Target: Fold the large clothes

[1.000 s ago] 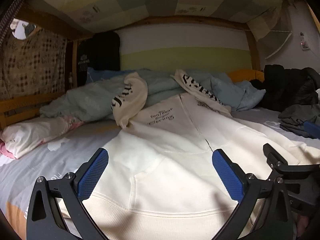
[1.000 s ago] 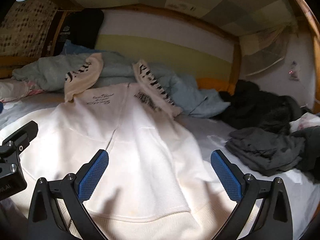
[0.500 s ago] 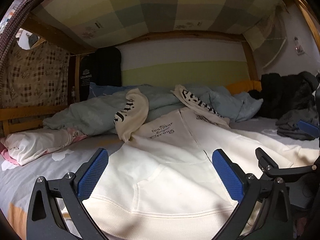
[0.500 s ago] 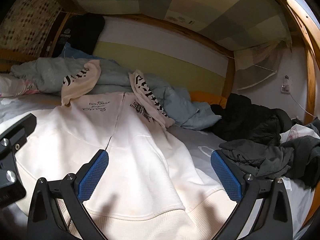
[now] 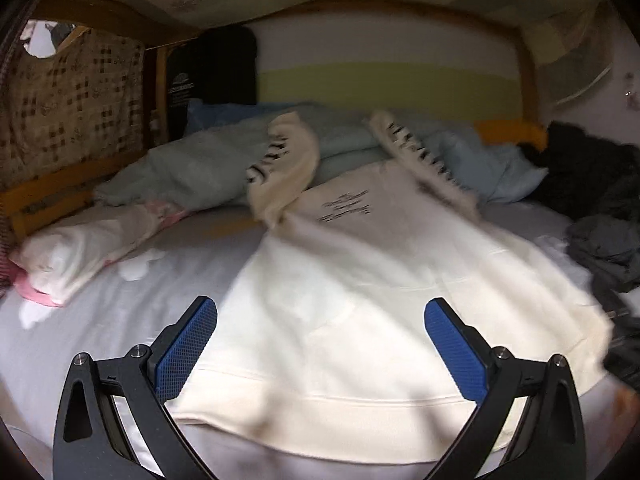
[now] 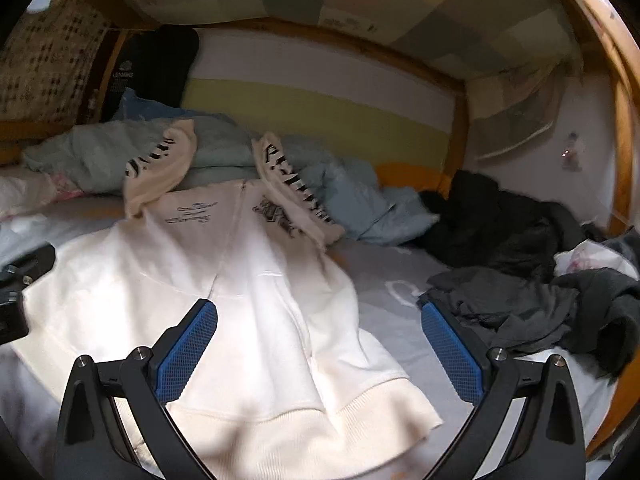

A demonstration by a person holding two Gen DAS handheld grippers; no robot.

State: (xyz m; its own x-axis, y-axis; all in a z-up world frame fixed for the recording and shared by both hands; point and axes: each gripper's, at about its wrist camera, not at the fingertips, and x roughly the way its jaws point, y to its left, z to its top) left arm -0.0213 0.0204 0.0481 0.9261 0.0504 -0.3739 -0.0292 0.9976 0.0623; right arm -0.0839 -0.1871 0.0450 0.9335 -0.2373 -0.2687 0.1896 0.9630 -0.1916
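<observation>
**Cream hoodie spread flat on the bed, both grippers spread wide above its hem**

The bed sheet (image 5: pixel 100 320) carries a cream zip hoodie (image 5: pixel 360 280), front up, sleeves thrown back onto a pale blue duvet (image 5: pixel 192 168). Only the left view shows the pink-edged pillow (image 5: pixel 80 252); only the right view shows the whole dark clothes pile (image 6: pixel 520 280) beside the hoodie. The left gripper (image 5: pixel 320 344) and right gripper (image 6: pixel 318 344) hover with jaws apart, holding nothing.
</observation>
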